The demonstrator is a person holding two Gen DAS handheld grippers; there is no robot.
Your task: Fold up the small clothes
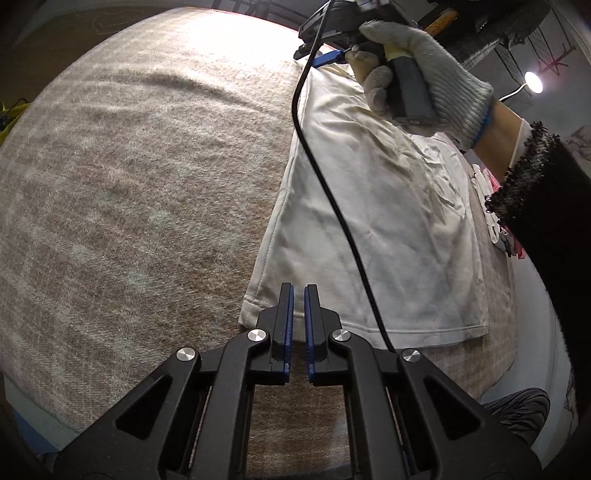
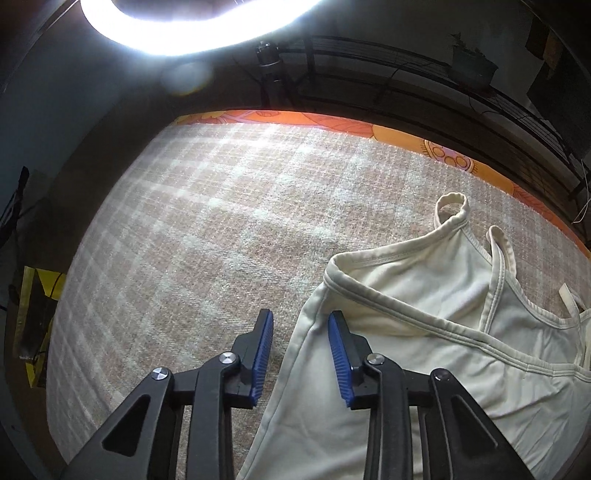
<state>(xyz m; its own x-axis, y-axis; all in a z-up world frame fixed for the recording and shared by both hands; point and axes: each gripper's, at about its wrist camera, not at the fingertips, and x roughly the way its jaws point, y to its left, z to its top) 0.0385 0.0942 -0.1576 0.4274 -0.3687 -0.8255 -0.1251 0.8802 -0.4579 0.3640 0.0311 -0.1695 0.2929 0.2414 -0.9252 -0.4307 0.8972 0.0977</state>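
Note:
A cream-white camisole top (image 1: 373, 229) lies flat on the plaid blanket (image 1: 147, 177), hem toward me in the left wrist view. My left gripper (image 1: 299, 291) hovers over the hem's left corner, its jaws almost closed with a thin gap and nothing between them. In the right wrist view the top (image 2: 424, 332) shows its neckline and thin straps (image 2: 452, 206). My right gripper (image 2: 301, 319) is open over the top's left side edge near the armhole, one finger on each side of the edge. The gloved hand holding the right gripper (image 1: 402, 70) shows above the garment's far end.
A black cable (image 1: 332, 199) hangs across the garment in the left wrist view. Small pink and white items (image 1: 495, 221) lie at the blanket's right side. An orange patterned cloth edge (image 2: 332, 125) borders the far side. A ring light (image 2: 199, 26) glares overhead.

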